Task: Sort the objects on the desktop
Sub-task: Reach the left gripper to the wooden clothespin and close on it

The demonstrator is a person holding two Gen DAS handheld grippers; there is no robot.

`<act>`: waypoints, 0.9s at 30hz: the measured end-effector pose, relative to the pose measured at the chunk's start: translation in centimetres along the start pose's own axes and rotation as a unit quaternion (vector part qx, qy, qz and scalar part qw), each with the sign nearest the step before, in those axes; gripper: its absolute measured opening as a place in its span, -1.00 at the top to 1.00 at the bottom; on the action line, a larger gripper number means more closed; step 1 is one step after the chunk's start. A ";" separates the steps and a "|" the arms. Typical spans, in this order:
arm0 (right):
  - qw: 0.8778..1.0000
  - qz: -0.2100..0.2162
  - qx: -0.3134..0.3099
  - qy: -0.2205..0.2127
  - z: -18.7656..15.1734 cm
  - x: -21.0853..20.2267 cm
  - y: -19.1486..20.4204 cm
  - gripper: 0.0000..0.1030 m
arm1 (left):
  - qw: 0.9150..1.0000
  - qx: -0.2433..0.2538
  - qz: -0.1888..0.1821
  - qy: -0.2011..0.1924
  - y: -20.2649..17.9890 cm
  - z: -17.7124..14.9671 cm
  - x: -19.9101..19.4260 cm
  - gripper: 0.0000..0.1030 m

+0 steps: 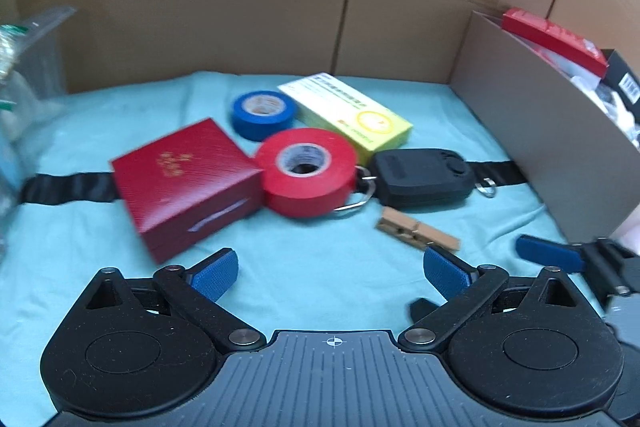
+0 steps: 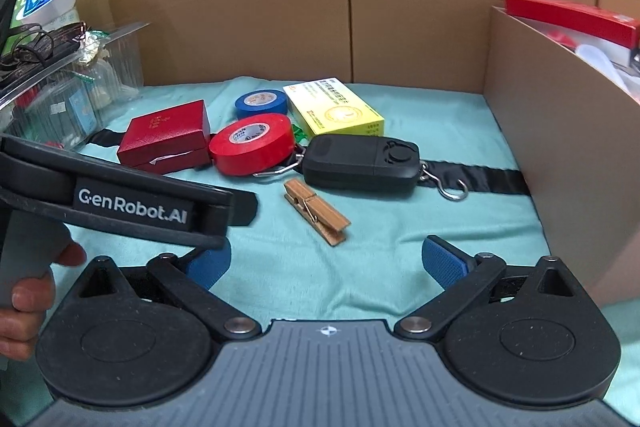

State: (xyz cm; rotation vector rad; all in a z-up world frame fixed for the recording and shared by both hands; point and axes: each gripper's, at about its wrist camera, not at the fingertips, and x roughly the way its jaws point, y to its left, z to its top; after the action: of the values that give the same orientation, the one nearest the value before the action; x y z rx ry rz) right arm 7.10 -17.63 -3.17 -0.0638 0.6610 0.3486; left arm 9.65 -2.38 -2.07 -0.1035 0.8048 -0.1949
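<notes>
On the teal cloth (image 1: 312, 259) lie a dark red box (image 1: 184, 179), a red tape roll (image 1: 306, 171), a blue tape roll (image 1: 262, 113), a yellow-green carton (image 1: 352, 115), a black hand scale (image 1: 422, 177) with a hook, and a wooden clothespin (image 1: 416, 229). The same things show in the right wrist view: red box (image 2: 166, 141), red tape (image 2: 252, 143), blue tape (image 2: 260, 103), carton (image 2: 336, 111), scale (image 2: 360, 163), clothespin (image 2: 316, 211). My left gripper (image 1: 330, 273) is open and empty, short of the objects. My right gripper (image 2: 326, 261) is open and empty, near the clothespin.
A grey cardboard bin (image 1: 552, 131) with a red box and other items stands at the right. A clear plastic container (image 2: 68, 95) with small items stands at the left. Cardboard walls (image 1: 240, 7) close the back. The left gripper's body (image 2: 120, 199) crosses the right wrist view.
</notes>
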 end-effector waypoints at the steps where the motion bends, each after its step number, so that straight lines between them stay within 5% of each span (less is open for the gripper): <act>1: 1.000 0.003 -0.005 0.000 0.1 0.2 0.0 -0.79 | 1.000 -0.002 -0.007 0.001 -0.1 0.2 0.2 -0.96; 9: 1.000 0.016 -0.023 0.006 0.4 1.6 -0.5 -0.22 | 0.998 -0.018 -0.051 0.026 -0.6 1.2 2.0 -0.65; 14: 0.999 0.027 -0.027 0.001 0.3 1.5 -0.4 0.20 | 0.998 -0.010 -0.052 0.024 -1.1 1.3 2.4 -0.58; 20: 0.999 0.029 -0.024 -0.001 0.1 0.8 0.1 0.69 | 0.998 -0.007 -0.057 0.025 -1.1 1.2 2.2 -0.24; 22: 0.999 0.035 -0.018 0.001 -0.1 0.5 0.2 0.74 | 0.997 -0.012 -0.072 0.031 -1.0 1.1 2.1 0.10; 27: 0.999 0.034 -0.003 -0.003 -0.3 0.6 0.1 0.70 | 0.995 -0.036 -0.081 0.035 -0.9 1.3 2.4 -0.03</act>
State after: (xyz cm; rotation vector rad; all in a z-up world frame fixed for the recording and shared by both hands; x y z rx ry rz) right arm 7.33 -17.46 -3.72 -0.0464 0.6570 0.4166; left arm 12.12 -3.77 -2.72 -0.2312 0.8747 -0.3248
